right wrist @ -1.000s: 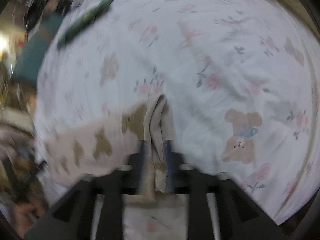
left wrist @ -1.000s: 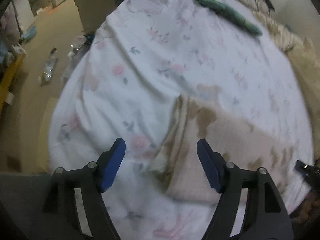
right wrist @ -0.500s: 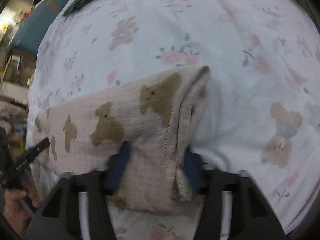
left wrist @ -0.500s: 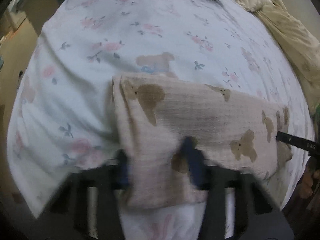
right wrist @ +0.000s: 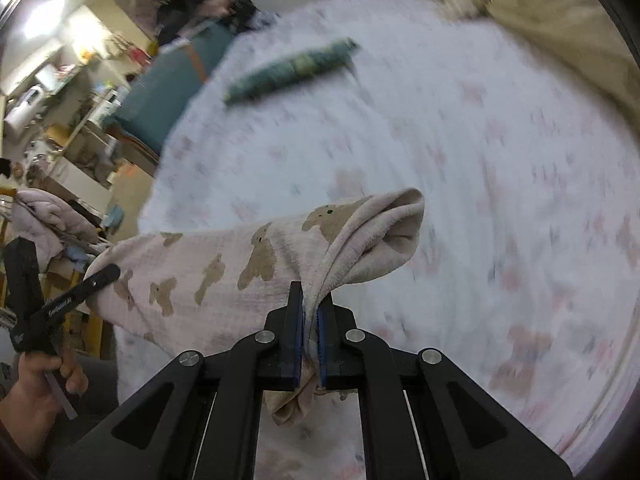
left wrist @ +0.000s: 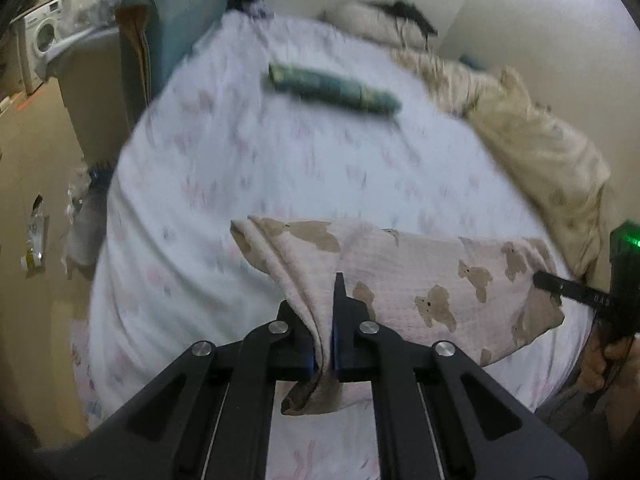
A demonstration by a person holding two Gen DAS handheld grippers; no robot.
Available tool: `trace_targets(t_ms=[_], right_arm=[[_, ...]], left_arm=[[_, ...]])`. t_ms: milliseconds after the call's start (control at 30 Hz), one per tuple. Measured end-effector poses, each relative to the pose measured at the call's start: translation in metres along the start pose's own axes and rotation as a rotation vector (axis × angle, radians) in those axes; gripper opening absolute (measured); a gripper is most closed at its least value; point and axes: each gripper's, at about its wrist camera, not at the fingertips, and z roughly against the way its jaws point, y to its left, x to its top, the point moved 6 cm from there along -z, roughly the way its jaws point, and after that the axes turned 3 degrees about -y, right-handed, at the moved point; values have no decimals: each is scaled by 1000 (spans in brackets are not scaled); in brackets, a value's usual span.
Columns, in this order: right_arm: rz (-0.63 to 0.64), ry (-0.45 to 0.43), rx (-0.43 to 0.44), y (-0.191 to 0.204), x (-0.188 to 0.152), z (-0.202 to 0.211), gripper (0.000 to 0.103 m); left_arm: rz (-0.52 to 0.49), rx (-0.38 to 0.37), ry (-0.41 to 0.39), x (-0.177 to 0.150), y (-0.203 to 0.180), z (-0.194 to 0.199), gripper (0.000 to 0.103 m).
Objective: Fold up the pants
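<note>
The pants (left wrist: 404, 276) are pale pink with brown bear prints, stretched between both grippers and lifted off the floral bed sheet (left wrist: 280, 160). My left gripper (left wrist: 325, 320) is shut on the bunched left end of the pants. My right gripper (right wrist: 310, 320) is shut on the bunched right end of the pants (right wrist: 248, 264). The right gripper also shows at the right edge of the left wrist view (left wrist: 576, 292), and the left gripper at the left edge of the right wrist view (right wrist: 76, 292).
A dark green rolled item (left wrist: 332, 88) lies far back on the bed. A beige blanket (left wrist: 532, 148) is heaped along the right side by the wall. A teal box (left wrist: 176, 36) and a washing machine (left wrist: 40, 40) stand left of the bed; bottles (left wrist: 36, 236) lie on the floor.
Both grippers closed on the ends of the pants and raised them off the sheet. The views tilted up, so the wall and room came into sight.
</note>
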Motion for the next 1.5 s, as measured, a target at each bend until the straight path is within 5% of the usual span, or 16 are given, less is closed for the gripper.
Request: trace_targets(t_ms=[200, 400, 667, 833, 1000, 1100, 1133, 1167, 1267, 1333, 1500], right_arm=[[53, -104, 17, 16, 77, 4, 5], [104, -146, -11, 14, 165, -40, 5], [164, -165, -104, -13, 299, -140, 5], [192, -122, -186, -31, 358, -223, 5], [212, -63, -272, -51, 366, -291, 5], [213, -20, -336, -64, 357, -316, 8], [223, -6, -370, -66, 354, -320, 10], [232, 4, -414, -71, 352, -321, 13], [209, 8, -574, -99, 348, -311, 44], [140, 42, -590, -120, 339, -296, 43], [128, -66, -434, -103, 320, -226, 43]], left_arm=[[-62, 7, -119, 75, -12, 8, 4], [-113, 36, -174, 158, -9, -26, 4], [-112, 52, -229, 277, 10, -141, 4], [-97, 91, -211, 312, 37, -223, 4], [-94, 123, -163, 306, 58, -283, 5], [-148, 225, -92, 293, 68, -309, 16], [-164, 282, -80, 291, 73, -313, 27], [-173, 328, -84, 291, 78, -313, 35], [-158, 484, -89, 286, 102, -309, 53], [-107, 464, -80, 281, 114, -299, 53], [-30, 373, -135, 262, 117, -246, 54]])
